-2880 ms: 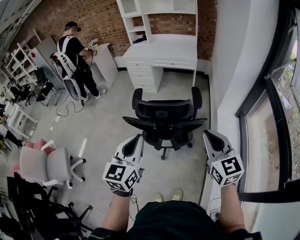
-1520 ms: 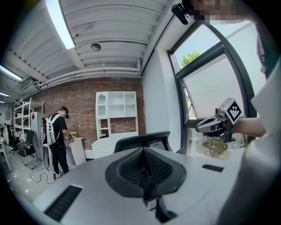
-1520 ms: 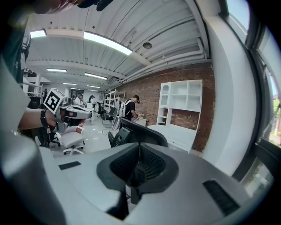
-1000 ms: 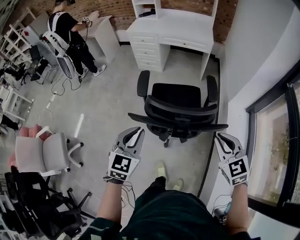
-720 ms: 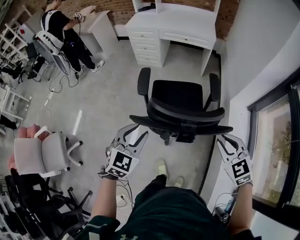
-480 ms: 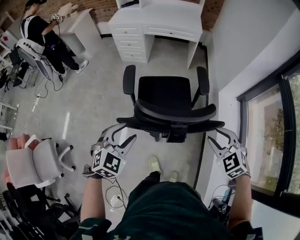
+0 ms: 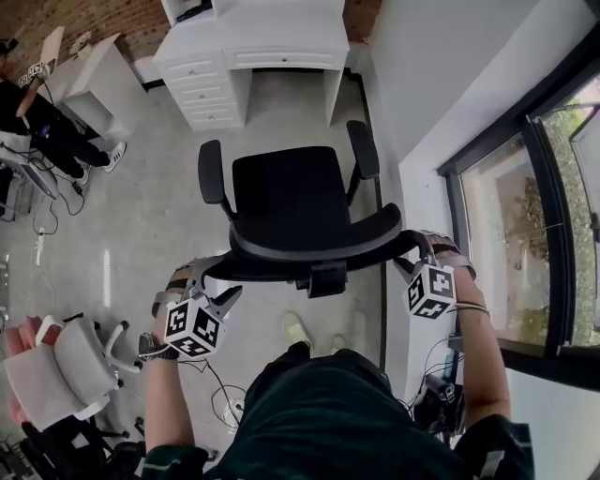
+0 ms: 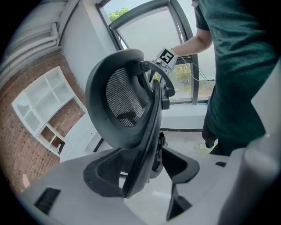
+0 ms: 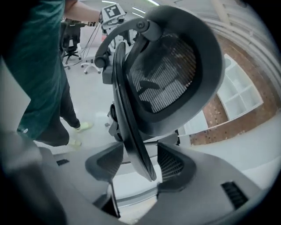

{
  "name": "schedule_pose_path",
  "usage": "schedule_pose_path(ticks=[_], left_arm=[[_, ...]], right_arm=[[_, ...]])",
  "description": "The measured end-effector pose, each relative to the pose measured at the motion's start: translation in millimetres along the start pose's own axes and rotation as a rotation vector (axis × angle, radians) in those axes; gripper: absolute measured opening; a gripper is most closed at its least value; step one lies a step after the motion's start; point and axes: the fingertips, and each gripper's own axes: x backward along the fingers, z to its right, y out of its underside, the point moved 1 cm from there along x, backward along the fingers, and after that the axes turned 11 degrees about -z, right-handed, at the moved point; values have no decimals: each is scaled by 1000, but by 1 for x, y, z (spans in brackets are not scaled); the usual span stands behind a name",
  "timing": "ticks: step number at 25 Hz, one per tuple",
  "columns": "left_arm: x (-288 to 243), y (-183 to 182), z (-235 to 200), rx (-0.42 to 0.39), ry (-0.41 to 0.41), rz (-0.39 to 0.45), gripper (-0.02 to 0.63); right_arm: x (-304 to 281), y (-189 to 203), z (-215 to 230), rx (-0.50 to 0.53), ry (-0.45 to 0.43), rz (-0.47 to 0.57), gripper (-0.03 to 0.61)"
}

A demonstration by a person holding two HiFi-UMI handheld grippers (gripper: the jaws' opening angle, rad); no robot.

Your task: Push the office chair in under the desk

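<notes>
You've one black office chair (image 7: 286, 202) and one white chair (image 7: 61, 367) in plain sight. There are two white desks (image 7: 281, 33) (image 7: 98, 75).

The office chair (image 7: 286, 192) has a matt black cloth seat, and its backrest (image 8: 125, 99) is open black mesh in a smooth, faintly shiny plastic frame. The bench (image 7: 281, 37) looks smooth, white-painted. The floor (image 7: 150, 216) is polished grey concrete; the wall (image 7: 84, 17) rough red brick.
</notes>
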Motion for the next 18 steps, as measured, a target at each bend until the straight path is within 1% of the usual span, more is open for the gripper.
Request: schedule_pose_path(ticks=[2,4,7,10,13,14,16,18], left_arm=[[-12,4,-2,-20,-2,-36,270],[-21,7,-2,-43,-15,-68,238],[-30,5,0,-64,-26,-90,238],[-43,7,1,-102,-43,-140,226],[-52,9,1,-134,-30,-171,199],[-54,9,1,-144,-22,-175,195],[-59,10,2,-180,-10,-179,170],[-62,10,5,-223,-11,-174,120]], right_arm=[[-13,0,-2,23,-11,-21,229],[-25,3,-4,51,-15,-41,229],[-40,9,-6,86,0,-63,229],[-52,11,-9,133,5,-85,227],[-60,8,-11,178,4,-98,219],[-62,6,-9,186,6,-92,175],[-62,3,-7,197,9,-72,127],[-61,2,-7,200,11,-53,112]])
